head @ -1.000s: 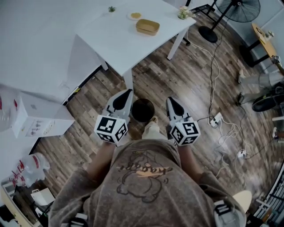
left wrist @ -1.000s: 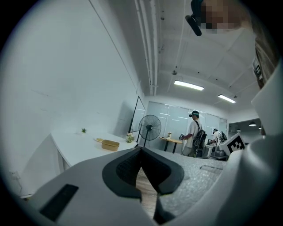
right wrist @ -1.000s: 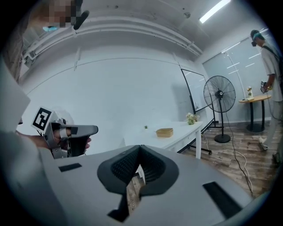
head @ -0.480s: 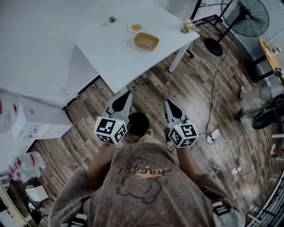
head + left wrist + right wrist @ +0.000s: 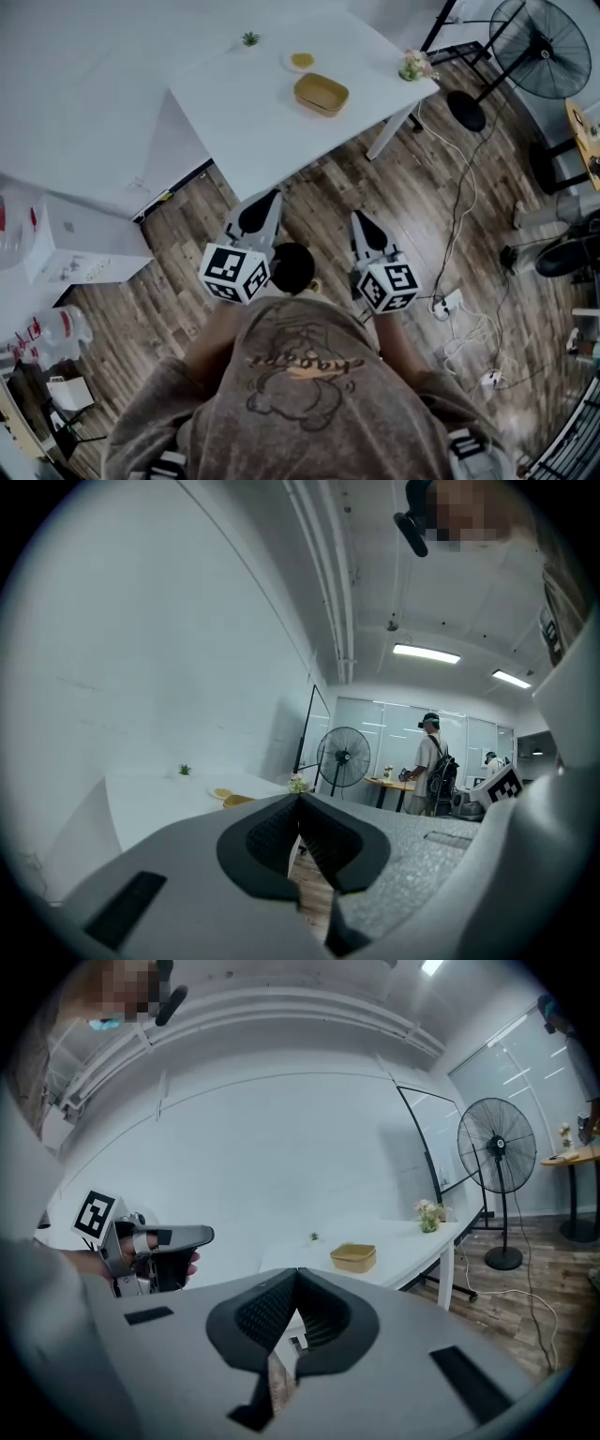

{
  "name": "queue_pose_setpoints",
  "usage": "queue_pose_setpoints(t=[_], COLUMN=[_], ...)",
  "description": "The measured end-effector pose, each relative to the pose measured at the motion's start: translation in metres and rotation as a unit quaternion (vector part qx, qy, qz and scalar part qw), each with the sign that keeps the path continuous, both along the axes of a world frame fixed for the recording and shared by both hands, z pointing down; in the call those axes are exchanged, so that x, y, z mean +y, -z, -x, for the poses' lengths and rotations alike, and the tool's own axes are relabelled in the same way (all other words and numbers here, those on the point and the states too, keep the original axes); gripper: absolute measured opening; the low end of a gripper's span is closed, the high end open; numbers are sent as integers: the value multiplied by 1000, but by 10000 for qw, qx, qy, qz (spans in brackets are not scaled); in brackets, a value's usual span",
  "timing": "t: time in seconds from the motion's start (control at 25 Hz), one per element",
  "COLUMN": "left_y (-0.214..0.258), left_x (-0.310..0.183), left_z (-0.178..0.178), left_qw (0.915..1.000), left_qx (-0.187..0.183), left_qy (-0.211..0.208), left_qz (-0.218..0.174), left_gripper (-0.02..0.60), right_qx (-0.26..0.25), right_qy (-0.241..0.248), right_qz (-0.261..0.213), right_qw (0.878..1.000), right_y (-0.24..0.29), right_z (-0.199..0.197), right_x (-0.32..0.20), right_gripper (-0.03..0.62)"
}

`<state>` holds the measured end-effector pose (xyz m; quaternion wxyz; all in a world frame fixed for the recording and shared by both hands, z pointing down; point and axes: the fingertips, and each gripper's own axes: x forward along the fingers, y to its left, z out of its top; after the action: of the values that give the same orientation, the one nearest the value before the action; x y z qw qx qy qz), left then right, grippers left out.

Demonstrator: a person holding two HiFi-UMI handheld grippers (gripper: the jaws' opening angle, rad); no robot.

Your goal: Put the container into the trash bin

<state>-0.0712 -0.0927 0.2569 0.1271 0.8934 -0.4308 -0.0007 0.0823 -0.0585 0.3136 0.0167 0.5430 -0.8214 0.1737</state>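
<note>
Since a second ago the bin [image 5: 292,265] has slid in under the person's chest, its near rim now cut off by the shirt [image 5: 309,375]. Tabletop [image 5: 244,112] and container [image 5: 322,94] sit lower in the head view, nearer than before. Both grippers have kept their places either side of the bin.

Nearest: shirt fills the bottom of the head view. Left gripper [image 5: 271,196] is just left of the bin and right gripper [image 5: 357,216] just right of it, both pointing away toward the tabletop, roughly level.
- Left fingers [image 5: 262,846]: together, tips touching, nothing held. A strip of wood floor [image 5: 328,187] shows in the gap below the tips.
- Right fingers [image 5: 253,1321]: likewise together at the tips, empty.

Bin: dark, round, standing on the floor between the grippers. Cannot tell whether either gripper touches it.

Farther: white tabletop, one corner toward the person. Container is tan, oblong with rounded corners, open-topped. It rests on the far right part of the tabletop, well apart from both grippers. A small dish [image 5: 302,61] lies just beyond it, a small green plant [image 5: 250,38] farther left, and flowers [image 5: 413,66] at the right edge.

Far right: fan [image 5: 547,47] on the floor, with cables [image 5: 464,187] trailing to a power strip [image 5: 448,302]. Left: white box [image 5: 75,244] against the wall.

Far off in the left gripper view, a person with a backpack [image 5: 429,771] stands by a desk.
</note>
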Motion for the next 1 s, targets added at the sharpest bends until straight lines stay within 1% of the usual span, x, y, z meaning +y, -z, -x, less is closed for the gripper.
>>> queue_pose_setpoints(t=[0.16,0.48,0.8,1.0], left_y=[6,14,19,15], left_x=[-16,-45,-70,-79], left_z=[3,0,5,8], left_qw=[9999,9983,9982,9979], left_qx=[21,26,8,41], left_qy=[-156,-566,-562,-634], left_qz=[-60,-132,-218,-137], left_gripper=[3,3,5,15], right_qx=[-2,1,4,-10], right_qy=[-165,-643,-809,-803], right_qz=[-103,-114,-169,-112], right_qw=[9998,9979,9966,9967], right_y=[9,13,15,11], right_z=[6,8,14,21], right_x=[-12,-24,-35,-44], right_gripper=[0,0,0,1])
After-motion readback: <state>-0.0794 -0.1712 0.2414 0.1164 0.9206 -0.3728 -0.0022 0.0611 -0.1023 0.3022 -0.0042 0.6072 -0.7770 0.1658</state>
